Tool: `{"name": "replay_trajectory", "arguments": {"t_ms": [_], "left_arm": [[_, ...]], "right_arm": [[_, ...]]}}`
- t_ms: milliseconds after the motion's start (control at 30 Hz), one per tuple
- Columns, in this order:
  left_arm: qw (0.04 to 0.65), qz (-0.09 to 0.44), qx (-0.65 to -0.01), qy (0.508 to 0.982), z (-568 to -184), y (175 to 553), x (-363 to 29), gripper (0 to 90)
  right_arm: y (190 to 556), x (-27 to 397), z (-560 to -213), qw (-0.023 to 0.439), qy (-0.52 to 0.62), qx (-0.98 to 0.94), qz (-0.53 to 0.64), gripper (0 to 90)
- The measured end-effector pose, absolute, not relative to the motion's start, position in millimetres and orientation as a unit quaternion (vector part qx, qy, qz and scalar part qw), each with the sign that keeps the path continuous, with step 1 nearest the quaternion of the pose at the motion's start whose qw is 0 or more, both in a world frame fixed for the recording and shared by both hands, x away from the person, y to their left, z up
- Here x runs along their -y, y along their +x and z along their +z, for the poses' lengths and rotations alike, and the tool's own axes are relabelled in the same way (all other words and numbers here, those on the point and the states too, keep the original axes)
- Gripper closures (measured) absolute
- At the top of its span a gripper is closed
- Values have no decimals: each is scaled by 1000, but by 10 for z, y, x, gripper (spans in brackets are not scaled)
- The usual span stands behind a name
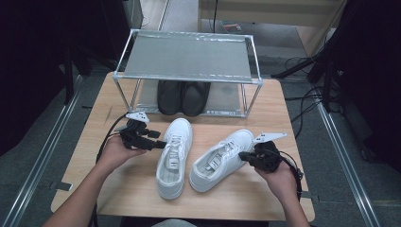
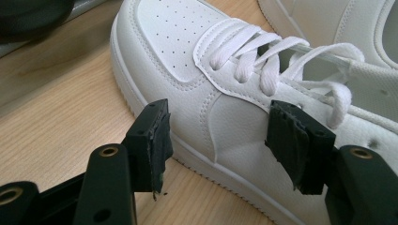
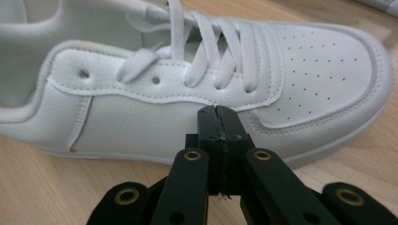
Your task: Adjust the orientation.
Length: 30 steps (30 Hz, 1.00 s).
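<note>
Two white sneakers lie side by side on the wooden table [image 1: 265, 194], toes pointing away: the left sneaker [image 1: 174, 158] and the right sneaker [image 1: 221, 160]. My left gripper [image 1: 160, 143] reaches the left sneaker's outer side. In the left gripper view the left gripper [image 2: 220, 117] stands open, its pads set apart over the flank of the left sneaker [image 2: 187, 61], one by the sole, one by the laces. My right gripper [image 1: 243, 155] is at the right sneaker's outer side. In the right gripper view the right gripper [image 3: 217, 115] is shut on nothing, its tips just before the right sneaker [image 3: 155, 122].
A metal shoe rack [image 1: 189, 56] stands at the table's back edge, with a pair of black shoes [image 1: 183, 97] on its lower shelf. Cables lie on the floor at the right. Bare wood lies in front of the sneakers.
</note>
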<state>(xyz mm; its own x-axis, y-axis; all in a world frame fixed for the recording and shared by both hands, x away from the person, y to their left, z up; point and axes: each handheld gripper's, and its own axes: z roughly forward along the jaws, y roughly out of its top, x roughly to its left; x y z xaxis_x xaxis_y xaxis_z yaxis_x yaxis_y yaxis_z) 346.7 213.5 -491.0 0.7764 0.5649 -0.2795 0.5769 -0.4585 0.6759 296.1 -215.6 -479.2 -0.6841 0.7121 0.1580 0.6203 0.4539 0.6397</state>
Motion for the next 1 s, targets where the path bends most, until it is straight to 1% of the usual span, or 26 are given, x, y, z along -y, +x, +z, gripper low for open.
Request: {"name": "replay_trajectory", "arguments": {"t_ms": [133, 533, 1000], "left_arm": [[398, -7, -336, 853, -4914, 3454, -2151, 402], [397, -5, -343, 851, -4922, 3407, -2197, 401], [395, 0, -359, 846, -4938, 3297, -2316, 399]], "right_arm": [[2978, 2155, -4801, 62, 392, -850, 346, 900], [3030, 2113, -4805, 65, 384, -856, 339, 900], [3201, 2027, -4824, 58, 375, -857, 347, 900]]}}
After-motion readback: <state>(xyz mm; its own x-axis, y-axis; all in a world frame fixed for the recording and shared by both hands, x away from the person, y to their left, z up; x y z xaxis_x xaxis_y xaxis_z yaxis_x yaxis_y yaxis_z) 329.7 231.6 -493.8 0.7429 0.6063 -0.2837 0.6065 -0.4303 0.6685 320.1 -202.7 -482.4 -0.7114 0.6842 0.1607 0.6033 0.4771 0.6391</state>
